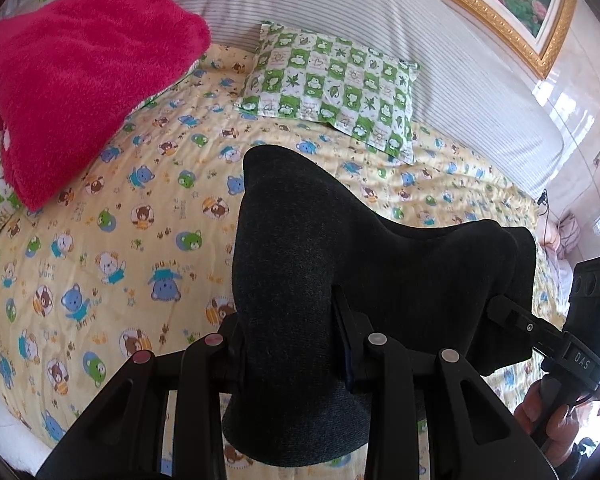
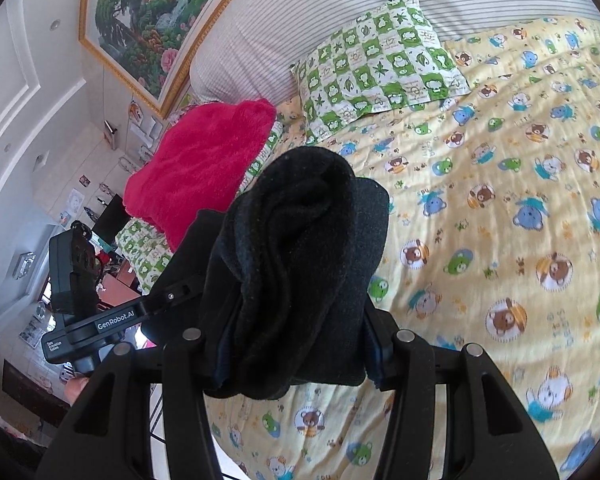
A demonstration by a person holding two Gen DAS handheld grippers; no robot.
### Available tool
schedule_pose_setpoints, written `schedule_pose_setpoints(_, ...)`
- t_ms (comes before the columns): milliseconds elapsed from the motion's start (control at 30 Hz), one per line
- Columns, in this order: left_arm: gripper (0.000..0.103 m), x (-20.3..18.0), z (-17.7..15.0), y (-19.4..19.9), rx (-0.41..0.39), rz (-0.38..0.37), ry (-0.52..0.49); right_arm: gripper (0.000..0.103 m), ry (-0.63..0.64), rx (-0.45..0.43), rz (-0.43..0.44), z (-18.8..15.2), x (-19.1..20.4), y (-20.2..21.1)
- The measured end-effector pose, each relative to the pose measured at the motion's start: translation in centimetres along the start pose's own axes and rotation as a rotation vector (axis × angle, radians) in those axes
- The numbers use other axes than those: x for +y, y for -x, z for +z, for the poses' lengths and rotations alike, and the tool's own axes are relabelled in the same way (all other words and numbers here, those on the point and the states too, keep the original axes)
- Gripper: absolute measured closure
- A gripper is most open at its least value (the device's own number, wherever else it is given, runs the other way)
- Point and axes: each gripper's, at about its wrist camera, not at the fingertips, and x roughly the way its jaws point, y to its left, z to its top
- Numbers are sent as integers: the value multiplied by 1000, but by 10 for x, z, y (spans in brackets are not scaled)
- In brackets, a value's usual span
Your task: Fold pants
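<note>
The dark charcoal pants (image 1: 340,240) hang bunched between both grippers, lifted above the bed. My left gripper (image 1: 292,344) is shut on one thick fold of the pants; the cloth hides its fingertips. My right gripper (image 2: 292,344) is shut on the other bunched end of the pants (image 2: 300,248), with folds rolled up over its jaws. The right gripper (image 1: 512,316) shows in the left wrist view, clamped on the cloth's right side. The left gripper (image 2: 172,294) shows in the right wrist view at the cloth's left side.
Below lies a yellow bear-print bedsheet (image 1: 120,240), also in the right wrist view (image 2: 500,220). A fluffy pink blanket (image 1: 80,80) lies at the head of the bed, beside a green checked pillow (image 1: 332,84) and a striped headboard (image 1: 420,20). A framed painting (image 2: 148,20) hangs above.
</note>
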Motion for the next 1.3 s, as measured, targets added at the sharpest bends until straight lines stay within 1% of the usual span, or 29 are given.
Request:
schedule_pose_setpoints(300,70,-4,29,-22,-10,17,-5,50,11,-7,-6,30,-12,-18)
schedule_pose_setpoints(500,70,-2,49,-43,-8,11,17,50,23,-1,-18,51,-21,-34)
schedule_pose_setpoints(733,70,-10,69,-61,-19,27,0,50,13,-1,-22,74,-37,-50)
schedule_pose_setpoints(1033,71,-18,78,-85,3,25,19,50,4,14,-45,90,-57,-61)
schedule_pose_setpoints(1300,71,-24,77,-97,20,38,13,50,-6,43,-62,99,-72,-68)
